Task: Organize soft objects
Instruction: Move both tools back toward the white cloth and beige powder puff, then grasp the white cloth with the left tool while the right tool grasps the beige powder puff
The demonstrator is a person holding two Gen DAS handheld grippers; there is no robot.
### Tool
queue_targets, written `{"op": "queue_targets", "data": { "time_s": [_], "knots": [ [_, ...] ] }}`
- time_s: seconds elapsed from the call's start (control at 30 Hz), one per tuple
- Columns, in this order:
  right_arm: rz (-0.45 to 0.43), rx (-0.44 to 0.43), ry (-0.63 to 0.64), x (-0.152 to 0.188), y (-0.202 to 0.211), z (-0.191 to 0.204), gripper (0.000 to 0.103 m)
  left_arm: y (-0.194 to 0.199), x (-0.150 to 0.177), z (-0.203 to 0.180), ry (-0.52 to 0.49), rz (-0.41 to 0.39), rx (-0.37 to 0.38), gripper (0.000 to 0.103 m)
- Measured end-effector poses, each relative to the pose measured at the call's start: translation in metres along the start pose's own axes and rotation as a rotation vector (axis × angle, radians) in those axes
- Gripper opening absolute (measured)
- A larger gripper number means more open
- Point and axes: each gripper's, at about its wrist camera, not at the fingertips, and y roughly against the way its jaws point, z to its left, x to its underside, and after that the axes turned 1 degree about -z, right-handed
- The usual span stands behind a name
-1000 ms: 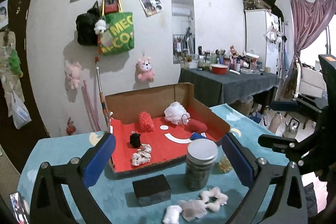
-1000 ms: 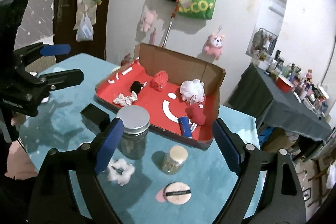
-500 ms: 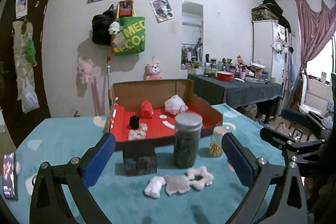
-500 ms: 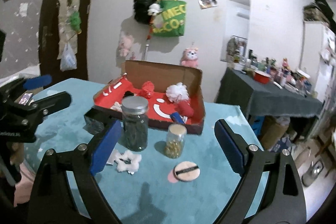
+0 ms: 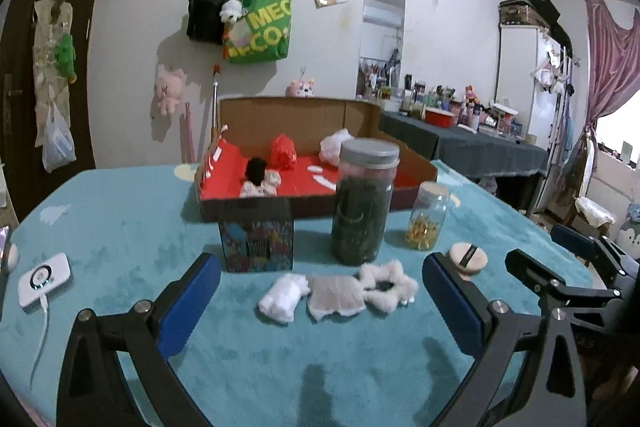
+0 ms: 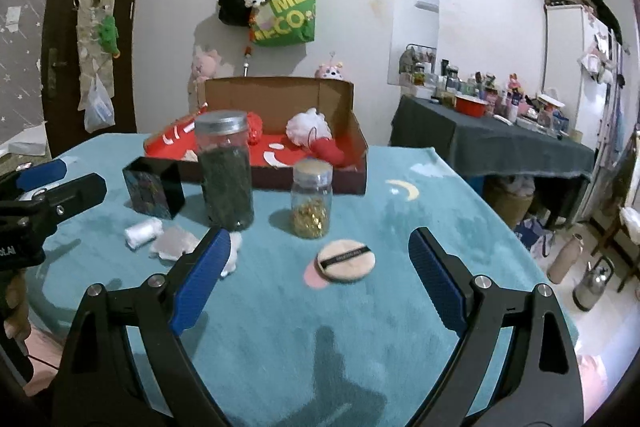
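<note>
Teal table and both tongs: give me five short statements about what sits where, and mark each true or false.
1. The powder puff lies inside the cardboard box. False: it lies on the teal table, in front of the box.
2. The left tongs are open and empty. True.
3. The tall jar has its lid off. False: a grey lid caps it.
4. Three white soft pieces lie on the table in front of the tall jar. True.
5. The right tongs grip the small jar. False: they are open and hold nothing.
</note>
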Motion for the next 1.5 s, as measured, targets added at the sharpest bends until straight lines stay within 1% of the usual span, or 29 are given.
{"op": "queue_targets", "data": {
  "time_s": [0.13, 0.4, 0.6, 0.8, 1.03, 1.23, 1.3, 1.5],
  "knots": [
    [0.024, 0.001, -0.016, 0.011, -0.007, 0.0, 0.091, -0.008, 0.01, -0.001, -0.006, 0.025, -0.025, 0.103],
    [0.079, -0.001, -0.042, 0.032, -0.022, 0.003, 0.091, -0.027, 0.03, 0.006, 0.014, 0.098, -0.04, 0.103],
    [0.118, -0.005, -0.054, 0.042, -0.03, 0.003, 0.091, -0.034, 0.036, 0.01, 0.025, 0.125, -0.05, 0.103],
    [0.139, -0.005, -0.056, 0.047, -0.036, 0.003, 0.091, -0.038, 0.035, 0.014, 0.034, 0.144, -0.046, 0.103],
    [0.159, -0.011, -0.063, 0.048, -0.041, 0.002, 0.091, -0.041, 0.031, 0.016, 0.026, 0.162, -0.059, 0.103],
    [0.18, -0.009, -0.056, 0.042, -0.049, 0.0, 0.091, -0.049, 0.024, 0.024, -0.01, 0.204, -0.08, 0.103],
    [0.193, -0.002, -0.051, 0.039, -0.052, -0.001, 0.091, -0.053, 0.022, 0.028, -0.02, 0.229, -0.083, 0.103],
    [0.238, 0.004, -0.06, 0.029, -0.068, -0.01, 0.091, -0.067, 0.014, 0.04, -0.029, 0.282, -0.063, 0.103]
  ]
}}
